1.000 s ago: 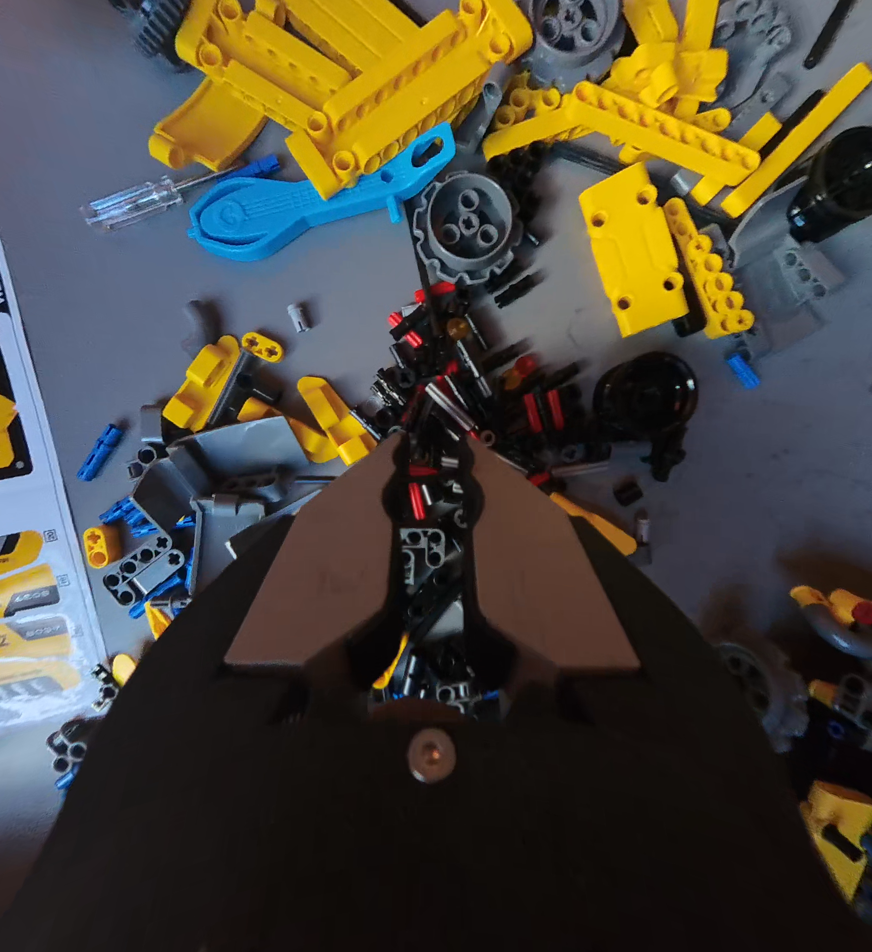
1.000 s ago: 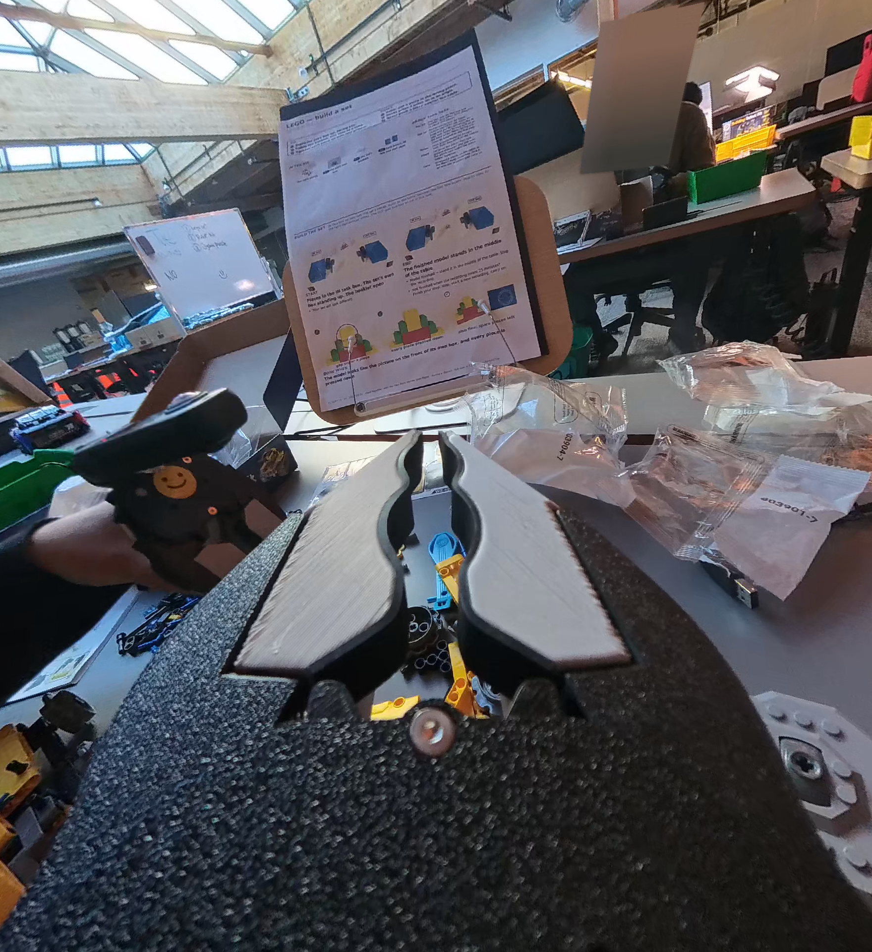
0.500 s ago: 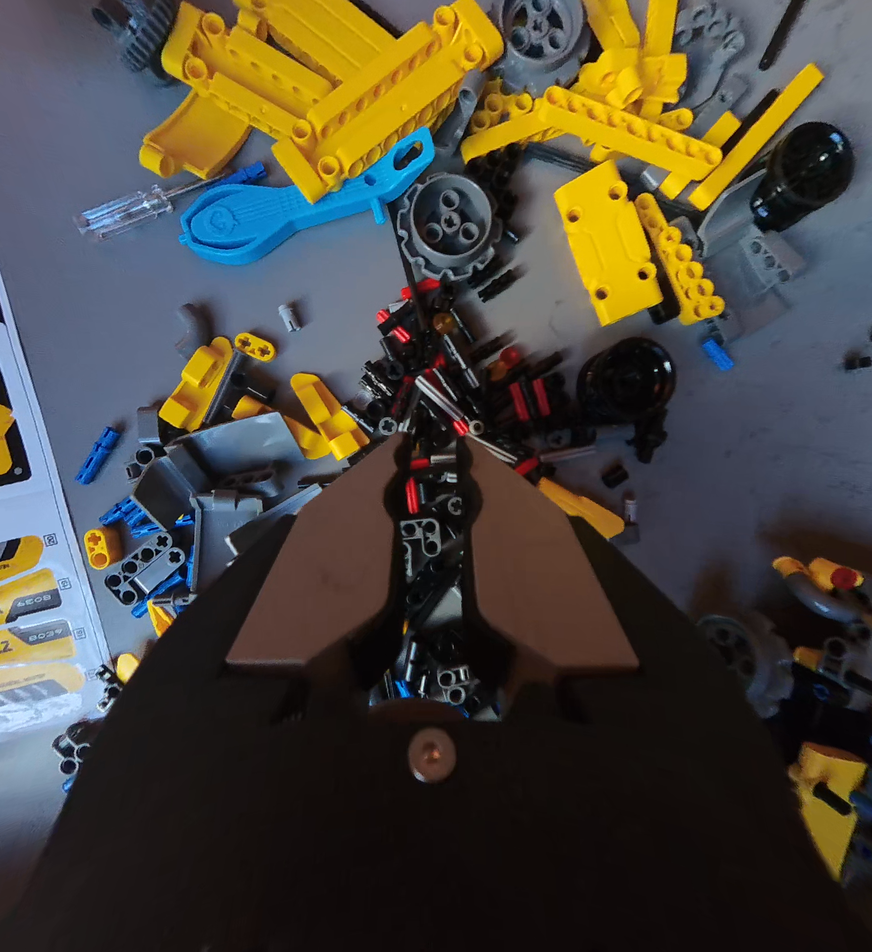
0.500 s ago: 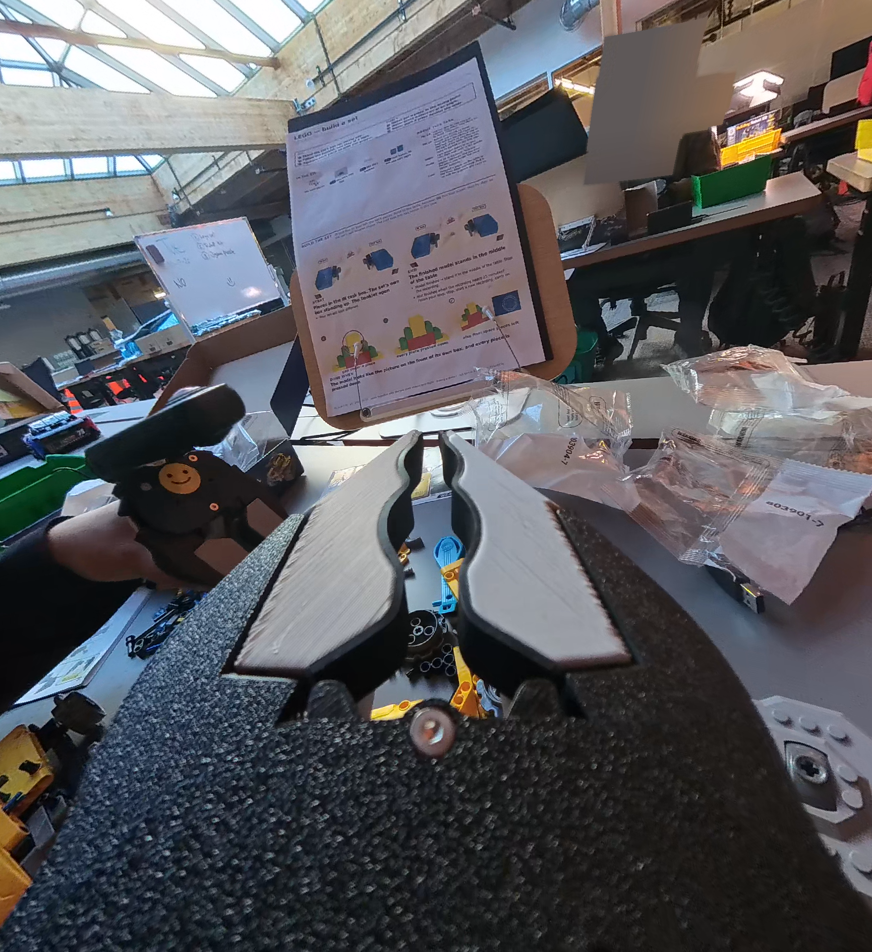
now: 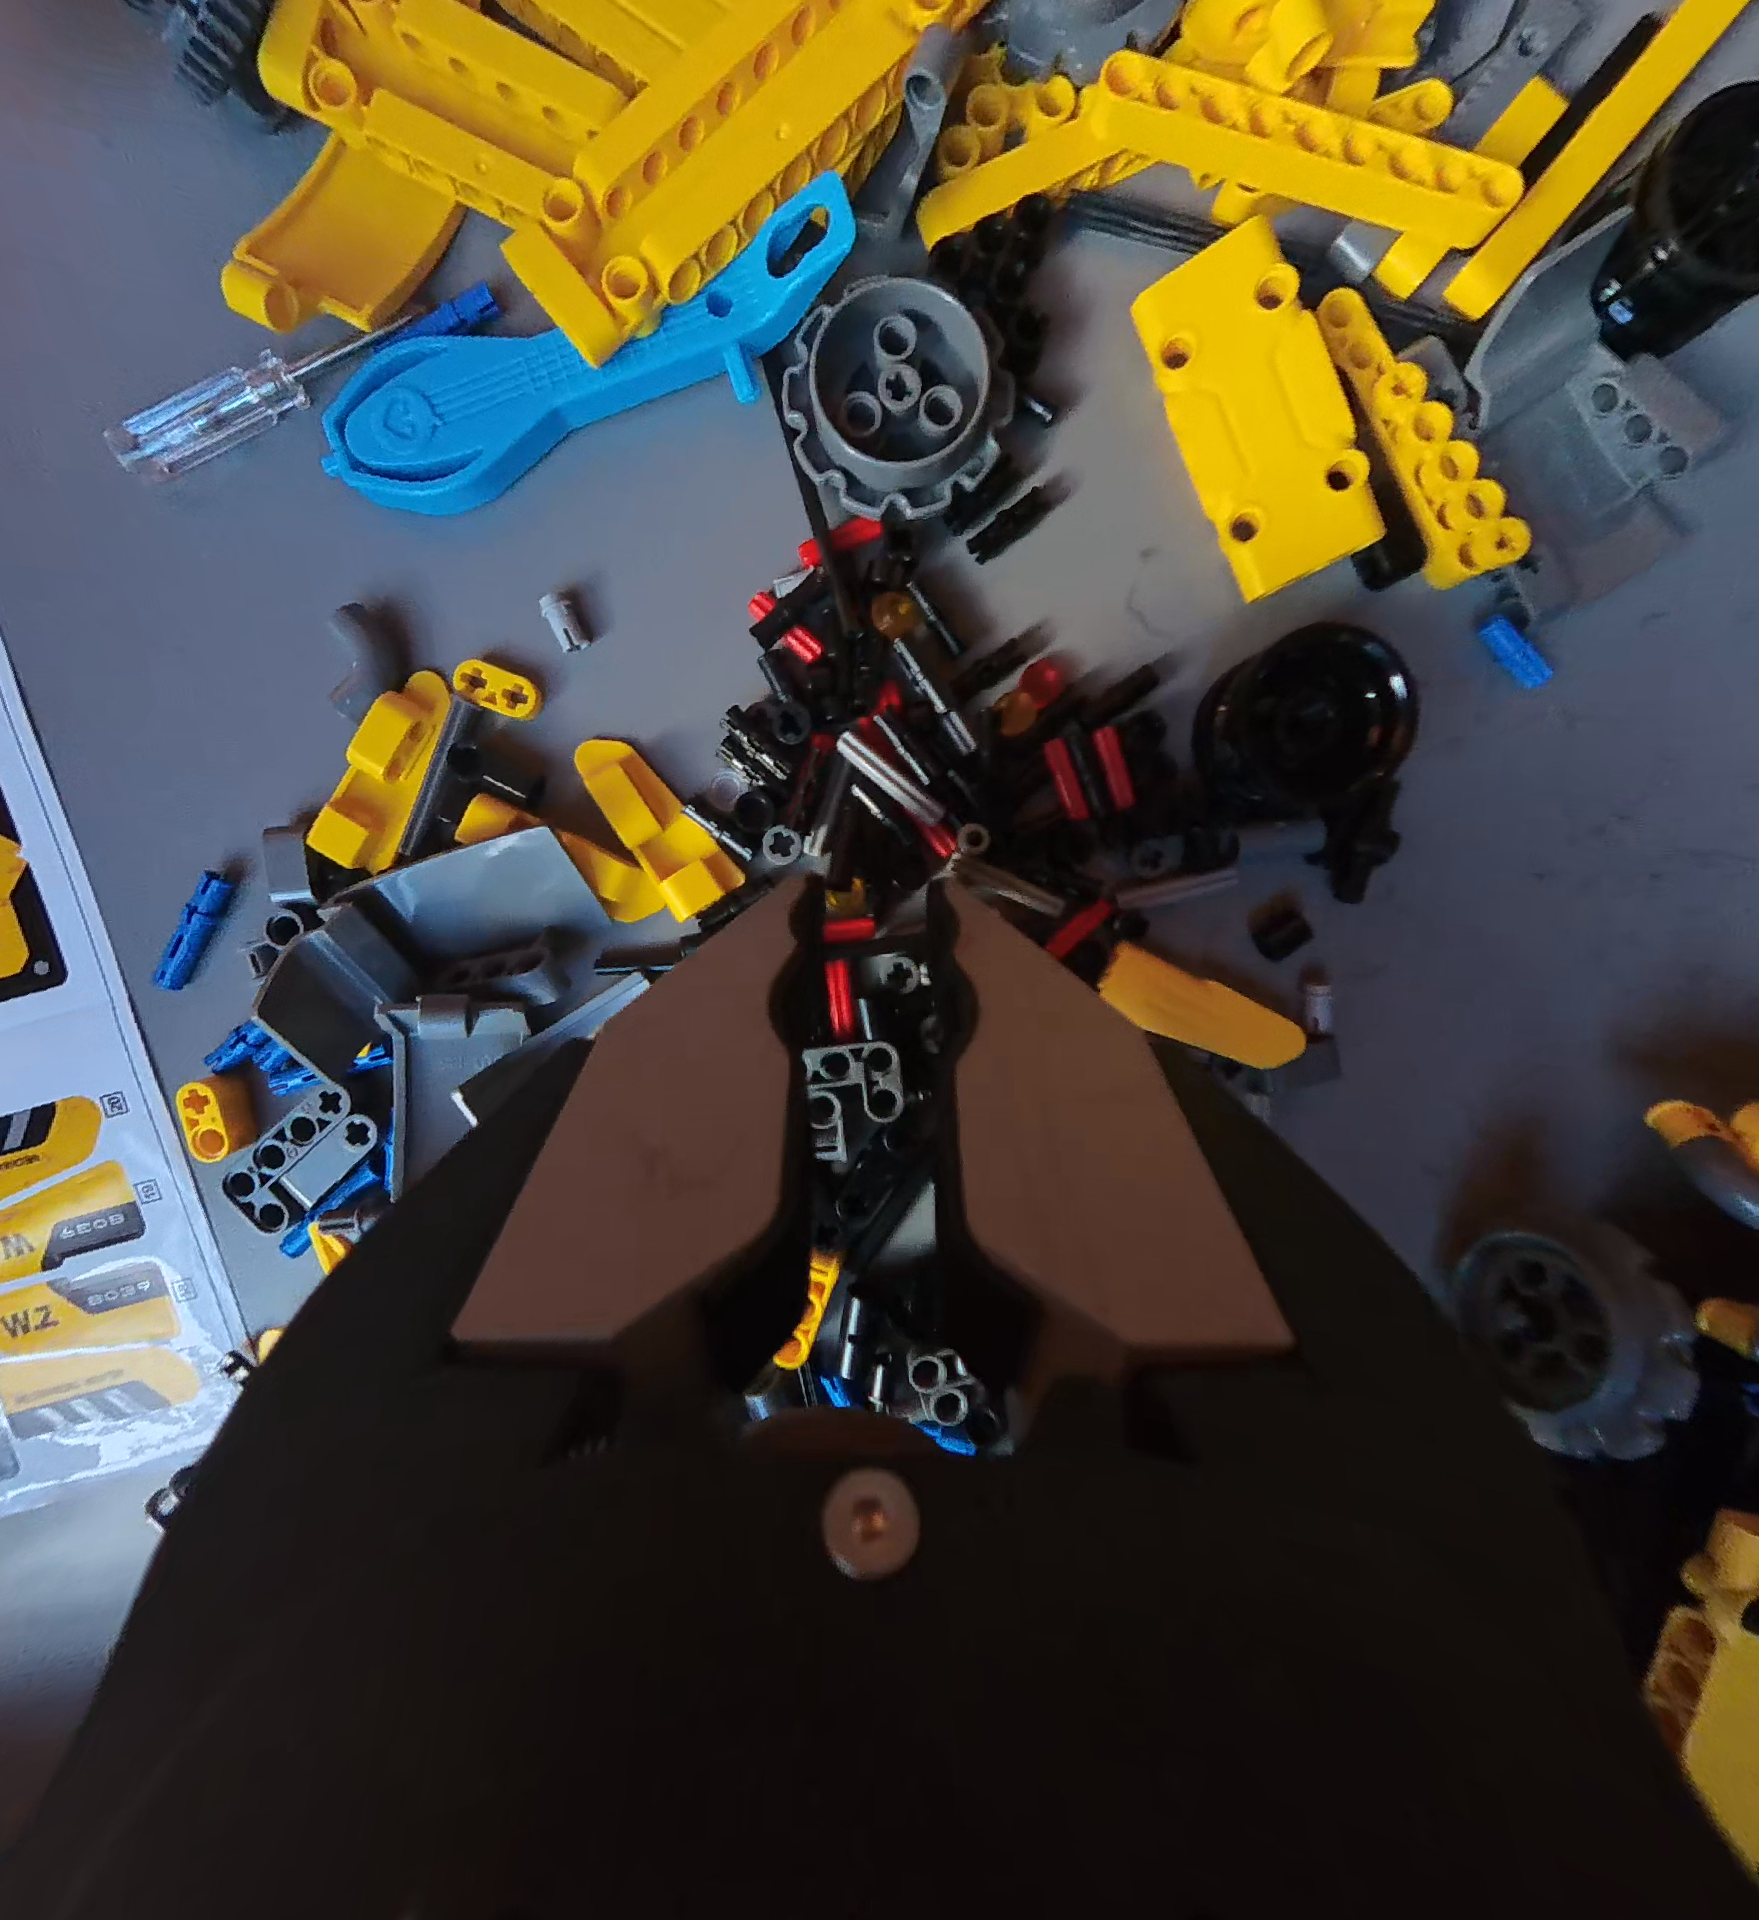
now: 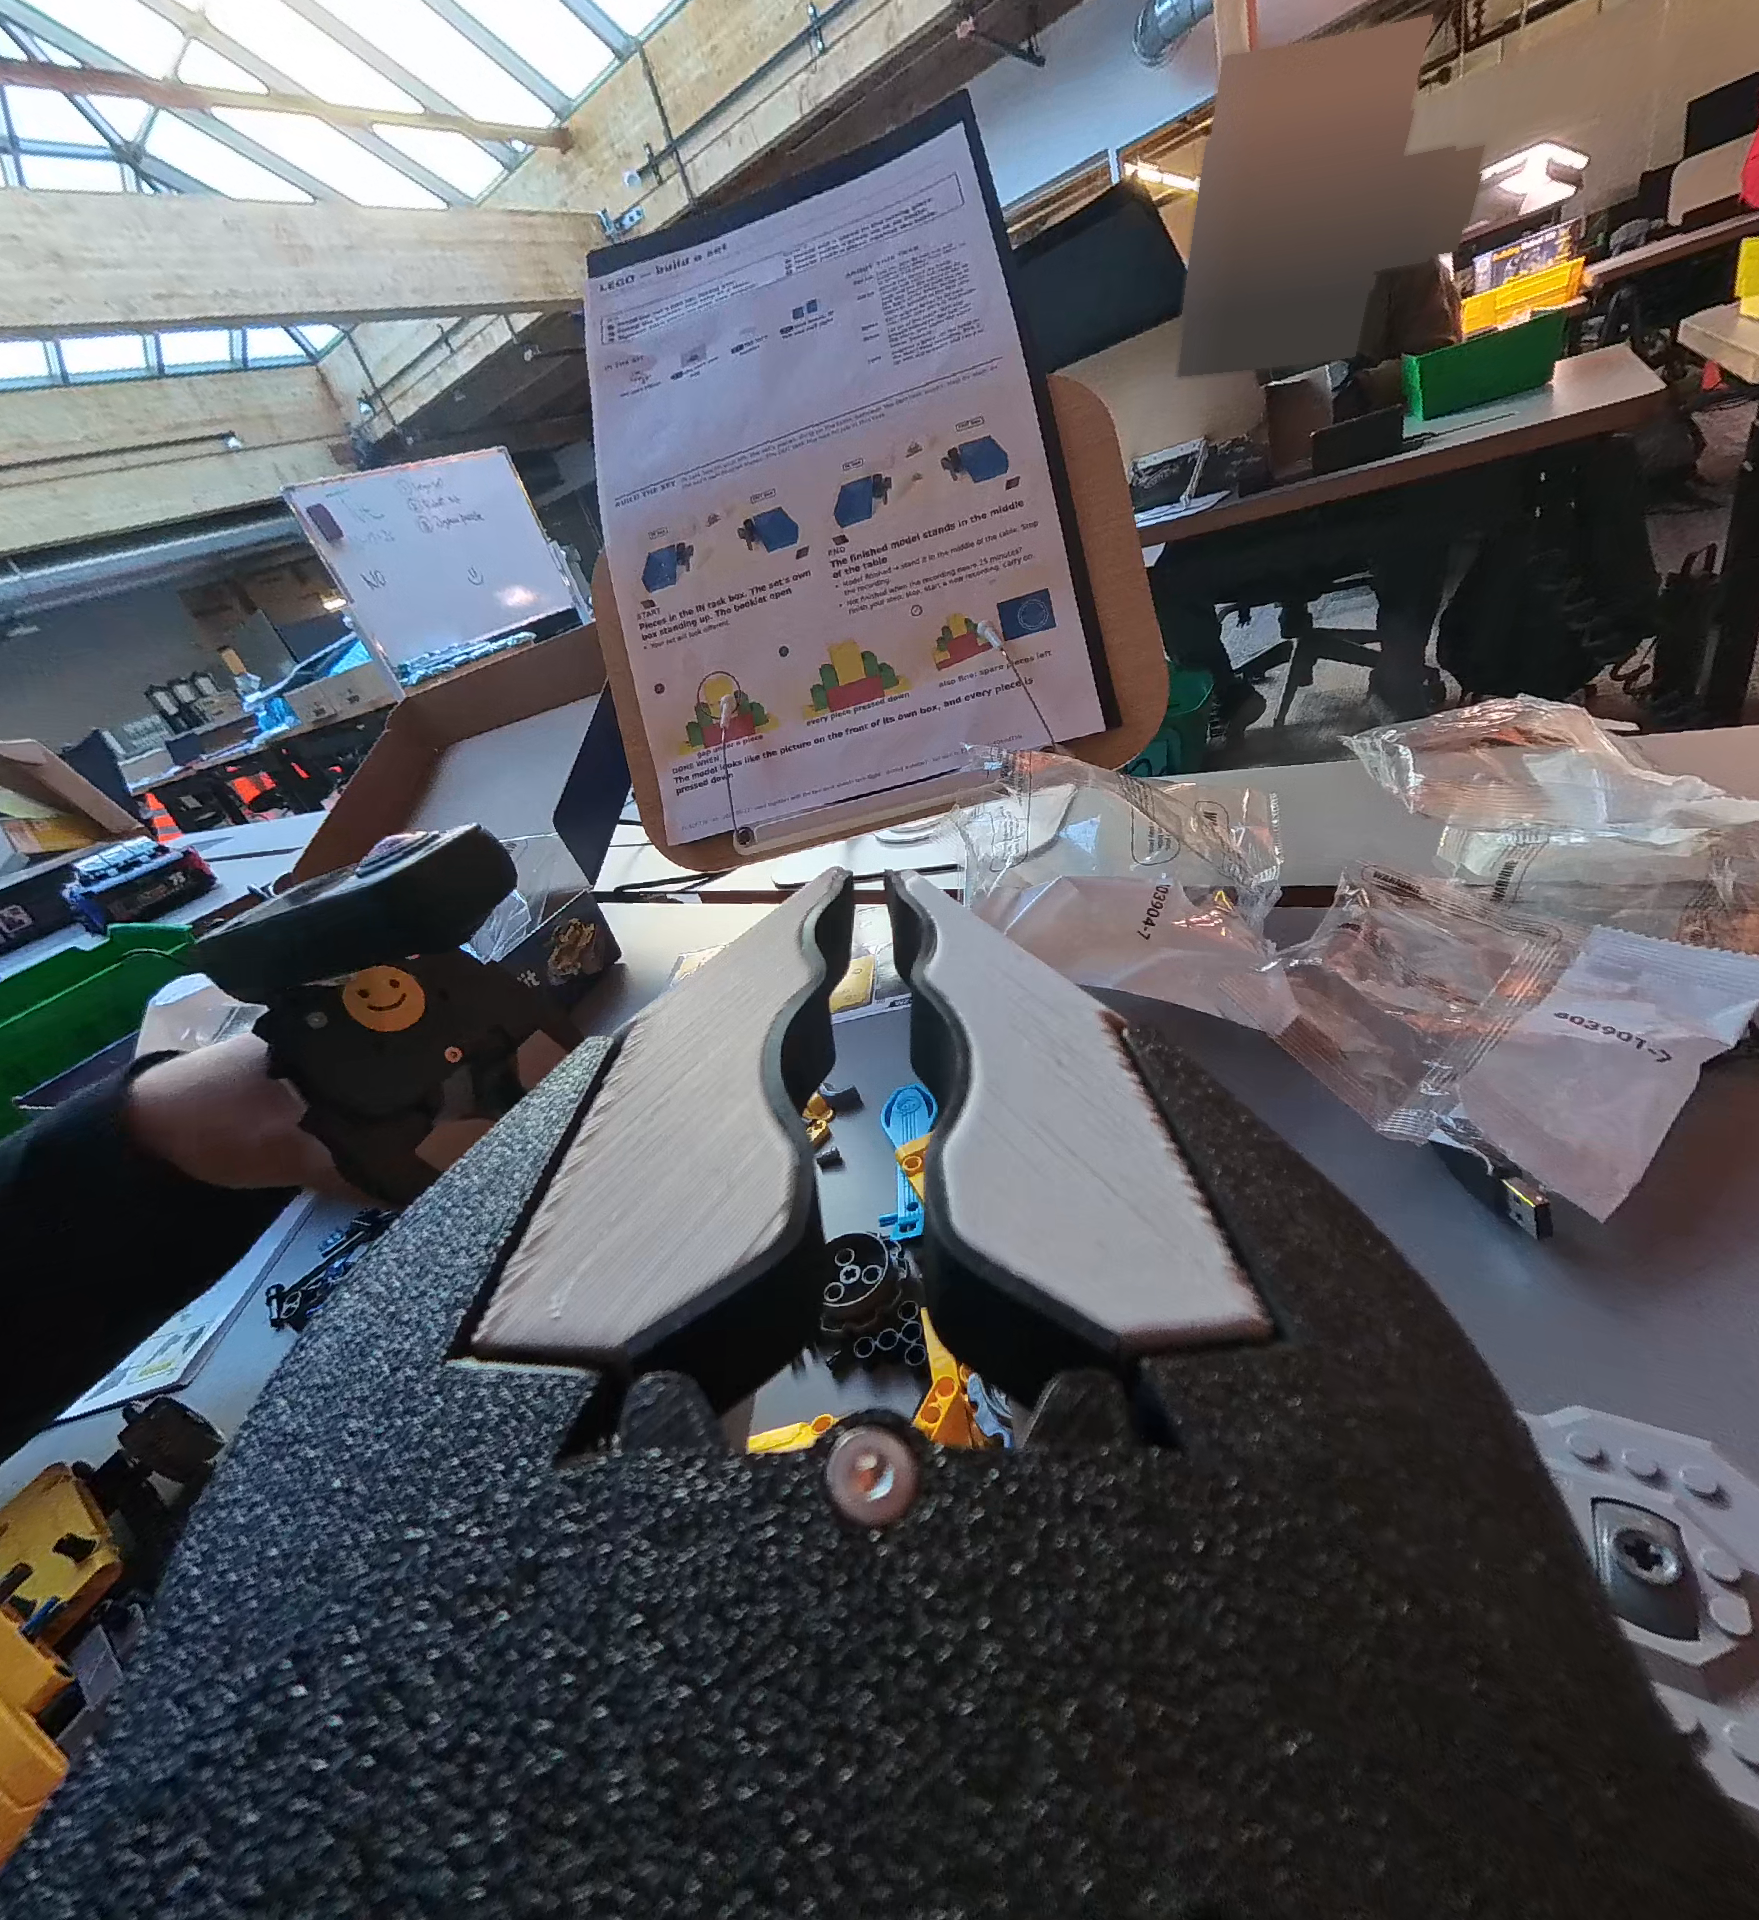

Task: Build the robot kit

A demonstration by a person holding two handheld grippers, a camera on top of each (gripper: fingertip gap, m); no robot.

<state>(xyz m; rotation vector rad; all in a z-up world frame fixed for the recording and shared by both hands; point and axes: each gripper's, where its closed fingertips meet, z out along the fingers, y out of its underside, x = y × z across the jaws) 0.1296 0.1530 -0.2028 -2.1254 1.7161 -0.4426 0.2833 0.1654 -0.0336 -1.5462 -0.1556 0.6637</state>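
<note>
Left gripper (image 5: 873, 894) slightly parted, empty, over glossy plastic pins (image 5: 885, 790) mid-frame; right gripper (image 6: 867, 885) narrowly parted, empty, before crinkled bags (image 6: 1374, 966).

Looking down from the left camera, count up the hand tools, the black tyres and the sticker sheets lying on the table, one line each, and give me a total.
Blue prying tool: 1
Clear-handled screwdriver: 1
Black tyres: 2
Sticker sheet: 1
Total: 5
</note>
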